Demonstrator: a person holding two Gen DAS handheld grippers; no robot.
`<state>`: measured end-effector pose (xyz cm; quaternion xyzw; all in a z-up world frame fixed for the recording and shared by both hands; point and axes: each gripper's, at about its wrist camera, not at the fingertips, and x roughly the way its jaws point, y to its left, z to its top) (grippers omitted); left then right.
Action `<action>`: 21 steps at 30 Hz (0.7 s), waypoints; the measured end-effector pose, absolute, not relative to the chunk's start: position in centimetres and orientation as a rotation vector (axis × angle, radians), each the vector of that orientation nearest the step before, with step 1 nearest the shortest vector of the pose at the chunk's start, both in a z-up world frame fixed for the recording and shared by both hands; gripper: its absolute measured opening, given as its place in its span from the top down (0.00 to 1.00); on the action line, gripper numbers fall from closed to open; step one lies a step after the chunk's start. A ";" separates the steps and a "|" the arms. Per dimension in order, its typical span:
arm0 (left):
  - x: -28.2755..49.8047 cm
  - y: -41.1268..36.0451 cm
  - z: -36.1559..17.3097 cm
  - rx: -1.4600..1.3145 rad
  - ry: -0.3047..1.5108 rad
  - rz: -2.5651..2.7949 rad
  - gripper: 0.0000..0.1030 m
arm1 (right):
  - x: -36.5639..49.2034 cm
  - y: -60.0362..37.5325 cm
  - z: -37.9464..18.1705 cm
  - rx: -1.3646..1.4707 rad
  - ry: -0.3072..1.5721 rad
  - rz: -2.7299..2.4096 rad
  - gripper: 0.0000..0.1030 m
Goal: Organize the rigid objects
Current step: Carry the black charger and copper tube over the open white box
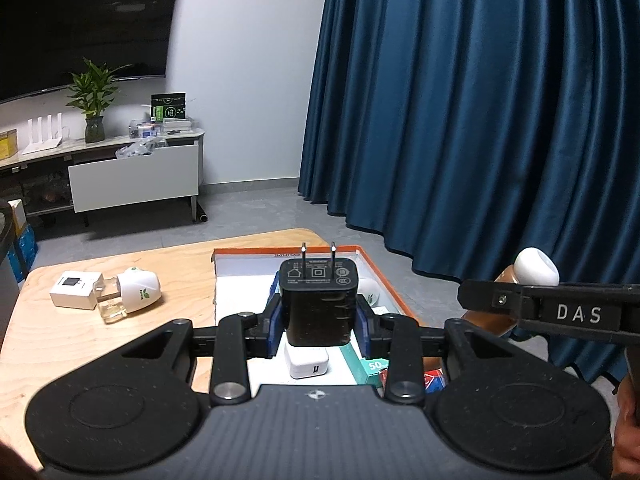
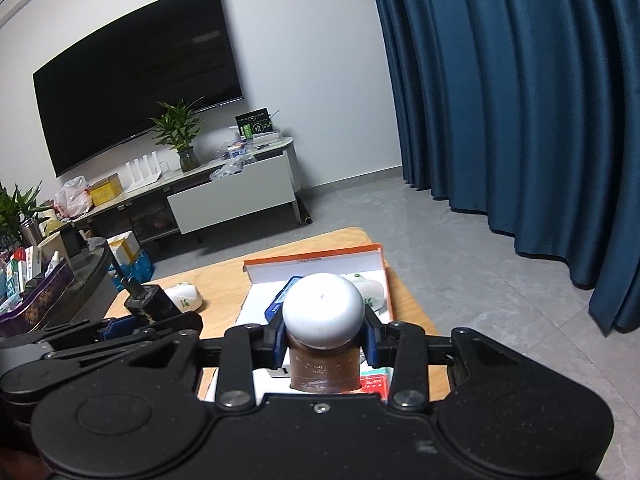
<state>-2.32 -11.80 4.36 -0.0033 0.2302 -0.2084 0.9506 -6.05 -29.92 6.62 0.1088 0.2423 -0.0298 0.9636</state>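
Note:
My left gripper [image 1: 319, 316] is shut on a black plug adapter [image 1: 318, 304], prongs pointing away, held over the orange-rimmed box [image 1: 384, 276]. Under it in the box lies a white charger [image 1: 306, 364]. My right gripper [image 2: 325, 336] is shut on a brown bottle with a white cap [image 2: 323, 312], also above the orange-rimmed box [image 2: 380, 256]. In the left wrist view the brown bottle [image 1: 534, 268] and the right gripper show at the right edge. The black adapter [image 2: 150, 300] appears at the left in the right wrist view.
On the wooden table [image 1: 80, 344] lie a small white box [image 1: 74, 288] and a white-capped refill bottle [image 1: 128, 294]. More items sit in the box, among them a teal packet [image 1: 374, 370]. Blue curtains [image 1: 480, 120] hang at the right; a TV cabinet [image 1: 132, 180] stands behind.

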 end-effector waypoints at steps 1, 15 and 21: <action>-2.3 -11.8 4.4 -0.010 0.470 -0.422 0.65 | -6.0 -29.9 6.7 0.220 0.491 -0.058 0.57; -3.3 -12.0 4.3 -0.022 0.483 -0.365 0.65 | -5.6 -29.2 6.9 0.197 0.514 -0.045 0.57; -3.7 -11.9 4.4 -0.018 0.480 -0.335 0.65 | -5.5 -28.9 7.0 0.181 0.517 -0.038 0.57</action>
